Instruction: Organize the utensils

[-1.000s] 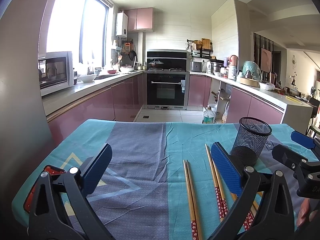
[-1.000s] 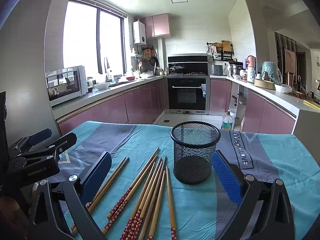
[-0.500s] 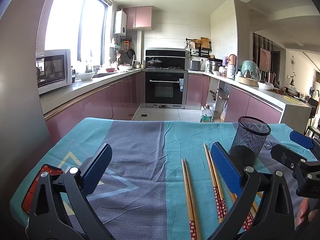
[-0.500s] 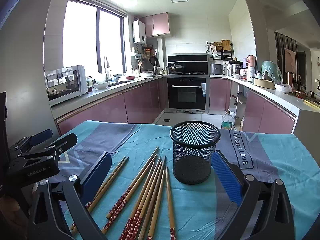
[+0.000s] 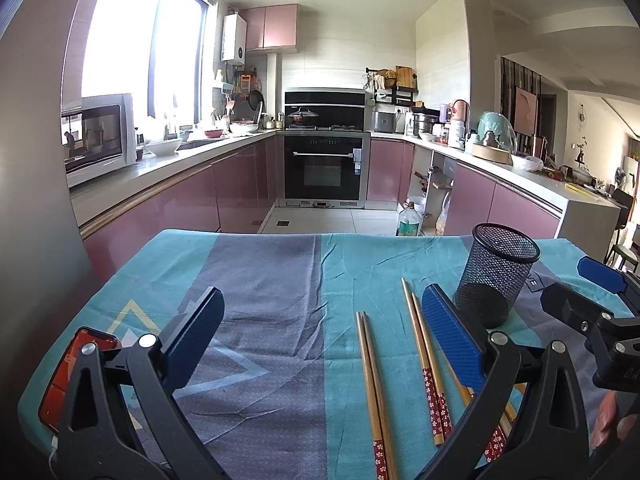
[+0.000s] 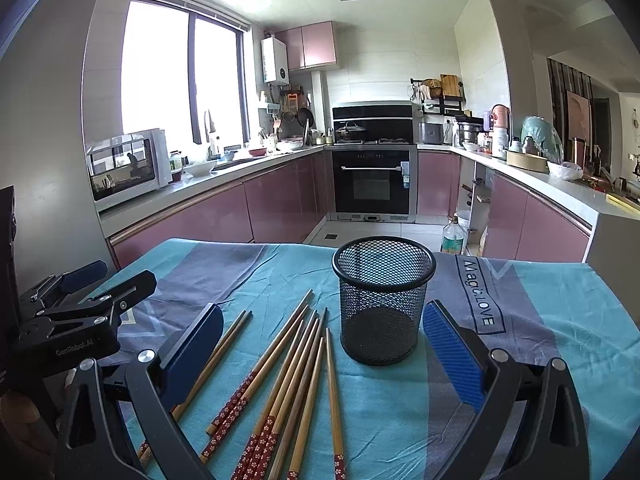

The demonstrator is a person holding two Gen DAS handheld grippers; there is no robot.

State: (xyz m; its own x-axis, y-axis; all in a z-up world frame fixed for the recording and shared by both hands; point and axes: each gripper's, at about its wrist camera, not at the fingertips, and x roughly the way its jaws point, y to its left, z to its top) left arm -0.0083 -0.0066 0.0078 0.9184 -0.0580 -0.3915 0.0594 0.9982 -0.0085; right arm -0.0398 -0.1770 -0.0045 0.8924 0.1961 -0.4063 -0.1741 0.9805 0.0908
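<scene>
Change vs. one second ago: almost none. Views drift slightly; chopsticks and cup unmoved. Judgement: task not yet started, approach phase.

Left to right: red-cased phone (image 5: 76, 376) at the table's left edge, on the teal-and-grey tablecloth (image 5: 260, 304). Left gripper (image 5: 320, 344) hovers level above the cloth, fingers wide apart, holding nothing. Wooden chopsticks with red flowered ends (image 6: 280, 384) lie loose, fanned, just left of the empty black wire-mesh cup (image 6: 382, 300), standing upright. Right gripper (image 6: 320, 356) hovers low over the chopsticks, fingers also spread, empty, aimed toward the cup.
</scene>
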